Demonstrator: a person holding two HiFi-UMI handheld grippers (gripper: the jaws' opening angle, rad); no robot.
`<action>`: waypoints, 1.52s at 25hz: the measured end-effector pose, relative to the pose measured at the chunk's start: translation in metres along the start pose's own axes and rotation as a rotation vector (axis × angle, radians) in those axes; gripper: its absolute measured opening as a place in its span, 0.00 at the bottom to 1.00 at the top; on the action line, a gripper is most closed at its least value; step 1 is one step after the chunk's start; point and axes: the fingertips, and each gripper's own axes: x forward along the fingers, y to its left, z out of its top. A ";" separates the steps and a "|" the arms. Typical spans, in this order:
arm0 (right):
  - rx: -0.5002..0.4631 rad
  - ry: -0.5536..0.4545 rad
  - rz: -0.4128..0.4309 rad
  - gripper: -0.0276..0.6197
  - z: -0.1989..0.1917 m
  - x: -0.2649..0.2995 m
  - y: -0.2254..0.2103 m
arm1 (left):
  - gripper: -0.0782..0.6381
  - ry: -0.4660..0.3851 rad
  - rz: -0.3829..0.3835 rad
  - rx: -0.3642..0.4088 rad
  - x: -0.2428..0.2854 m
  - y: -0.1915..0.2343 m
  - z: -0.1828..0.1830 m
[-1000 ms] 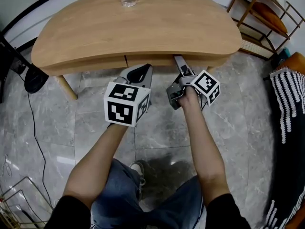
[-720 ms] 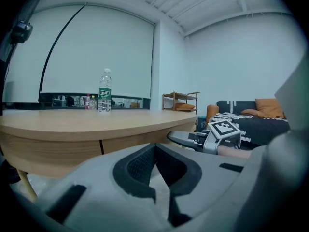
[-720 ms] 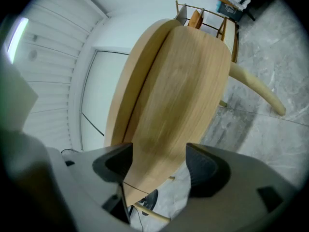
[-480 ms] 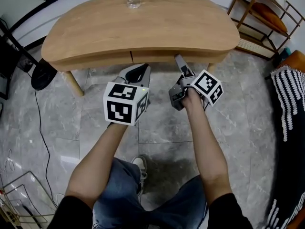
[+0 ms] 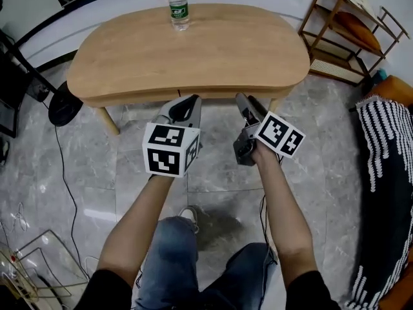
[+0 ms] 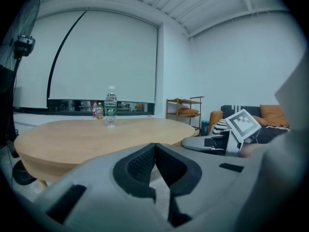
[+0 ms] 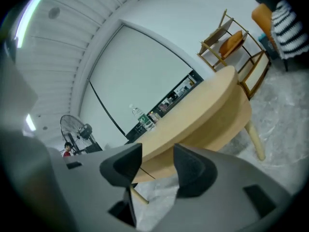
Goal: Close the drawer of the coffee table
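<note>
Across the grey tiled floor (image 5: 213, 166) stands the oval wooden coffee table (image 5: 193, 50), its drawer (image 5: 216, 93) flush in the front apron, closed. Just short of that front edge, clear of the table, the person's 2 grippers hang side by side. The left gripper (image 5: 187, 102), before the table's middle, has its jaws pressed together on nothing. The right gripper (image 5: 244, 102), beside it toward the table's right end, has jaws part open; they have just been closing, with nothing between them. At the table's far edge stands a water bottle (image 5: 179, 6).
</note>
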 end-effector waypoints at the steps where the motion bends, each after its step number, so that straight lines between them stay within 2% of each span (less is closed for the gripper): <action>1: -0.022 0.018 -0.007 0.36 0.009 -0.004 0.010 | 0.11 0.009 0.001 0.004 -0.003 0.000 0.014; 5: -0.134 0.072 -0.021 0.30 0.058 -0.015 0.064 | 0.11 0.045 -0.006 0.021 -0.020 -0.002 0.077; 9: -0.238 0.094 0.003 0.27 0.121 -0.017 0.141 | 0.11 0.070 -0.007 0.024 -0.045 0.008 0.149; 17: -0.366 0.098 0.021 0.21 0.247 -0.021 0.298 | 0.11 0.048 -0.022 0.057 -0.100 0.039 0.316; 21: -0.445 0.097 0.020 0.20 0.294 -0.022 0.369 | 0.11 0.041 -0.050 0.047 -0.127 0.059 0.385; 24: -0.499 0.090 0.004 0.18 0.317 -0.027 0.408 | 0.11 0.025 -0.067 0.084 -0.143 0.067 0.431; 27: -0.554 0.092 -0.014 0.17 0.331 -0.033 0.436 | 0.11 -0.001 -0.084 0.090 -0.156 0.069 0.464; 31: -0.606 0.048 -0.052 0.15 0.348 -0.041 0.463 | 0.11 -0.032 -0.080 0.082 -0.172 0.075 0.487; 36: -0.635 0.014 -0.061 0.12 0.348 -0.054 0.479 | 0.11 -0.053 -0.051 0.071 -0.185 0.082 0.488; 38: -0.652 0.002 -0.070 0.08 0.350 -0.057 0.477 | 0.11 -0.057 -0.044 0.067 -0.187 0.084 0.486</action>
